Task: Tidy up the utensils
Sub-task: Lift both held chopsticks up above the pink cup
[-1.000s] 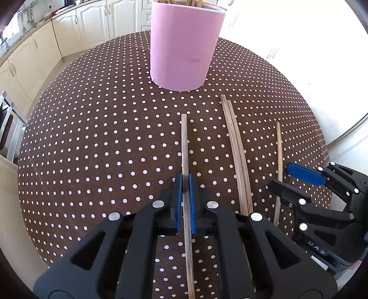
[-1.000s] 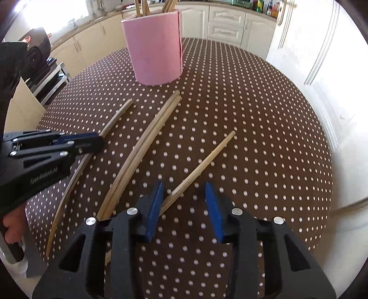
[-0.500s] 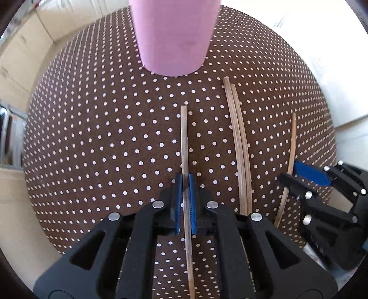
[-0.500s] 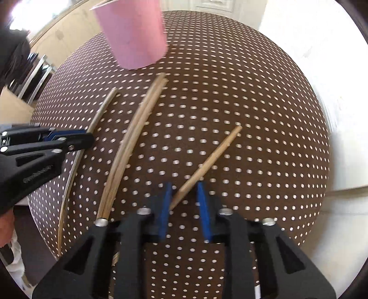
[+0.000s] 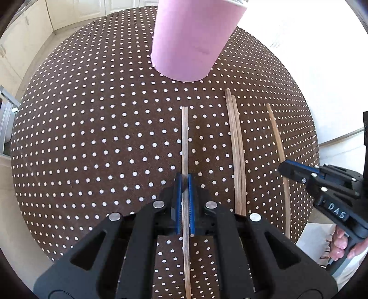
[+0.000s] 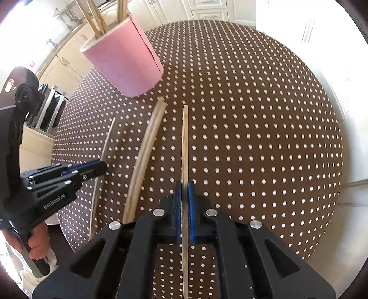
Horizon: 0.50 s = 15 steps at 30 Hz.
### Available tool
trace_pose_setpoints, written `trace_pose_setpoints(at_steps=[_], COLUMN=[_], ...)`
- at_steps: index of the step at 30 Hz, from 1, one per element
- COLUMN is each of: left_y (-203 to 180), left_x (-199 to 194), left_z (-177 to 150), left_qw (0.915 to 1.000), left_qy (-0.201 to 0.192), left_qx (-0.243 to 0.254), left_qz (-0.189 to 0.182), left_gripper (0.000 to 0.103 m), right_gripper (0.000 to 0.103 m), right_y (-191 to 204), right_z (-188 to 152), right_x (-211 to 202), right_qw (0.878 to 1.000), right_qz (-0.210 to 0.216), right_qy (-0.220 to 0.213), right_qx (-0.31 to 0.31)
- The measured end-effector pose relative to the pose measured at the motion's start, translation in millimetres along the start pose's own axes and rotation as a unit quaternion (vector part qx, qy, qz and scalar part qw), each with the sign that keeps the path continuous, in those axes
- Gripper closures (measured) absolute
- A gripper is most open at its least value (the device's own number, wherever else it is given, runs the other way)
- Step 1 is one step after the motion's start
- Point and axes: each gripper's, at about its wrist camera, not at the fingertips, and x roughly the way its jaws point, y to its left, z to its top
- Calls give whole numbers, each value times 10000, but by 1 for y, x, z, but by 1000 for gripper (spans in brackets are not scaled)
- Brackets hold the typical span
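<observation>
Left wrist view shows the left gripper (image 5: 185,184) clamped on a chopstick (image 5: 184,142) that points straight at the pink cup (image 5: 191,41), a grip near the butt end that, I'd say, leaves the long front free to tip into the cup. Right of that stick a pair (image 5: 235,147) lies flat on the dotted table (image 5: 92,138), short of the cup's base, clearly not yet picked up. Beyond the pair, the right gripper (image 6: 184,186) has just been closing its jaws and now pinches its own stick (image 6: 184,142), which also aims toward the cup side. More sticks (image 6: 96,16) already stand in the cup, so I take it as where all of them belong.
</observation>
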Motion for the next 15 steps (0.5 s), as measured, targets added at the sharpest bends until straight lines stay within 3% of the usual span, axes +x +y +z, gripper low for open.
trace_pose_setpoints(at_steps=[4,9,15], left_y=[17,26,8], left_x=[-17,-40,-78], left_z=[-14,-25,-21], left_qw=[9999,9992,9957], left_qy=[-152,-392,-879], left_qx=[-26,-33,53], left_qz=[69,89,290], left_gripper=[97,97,97], right_gripper=[99,99,99], right_y=[-5,4,15], right_z=[9,11,4], right_x=[-17,-28,-36], right_qw=[9998,9972,9928], right_qz=[89,-68,-39], right_qy=[-161,-679,-1112], right_qx=[1,-295,-440])
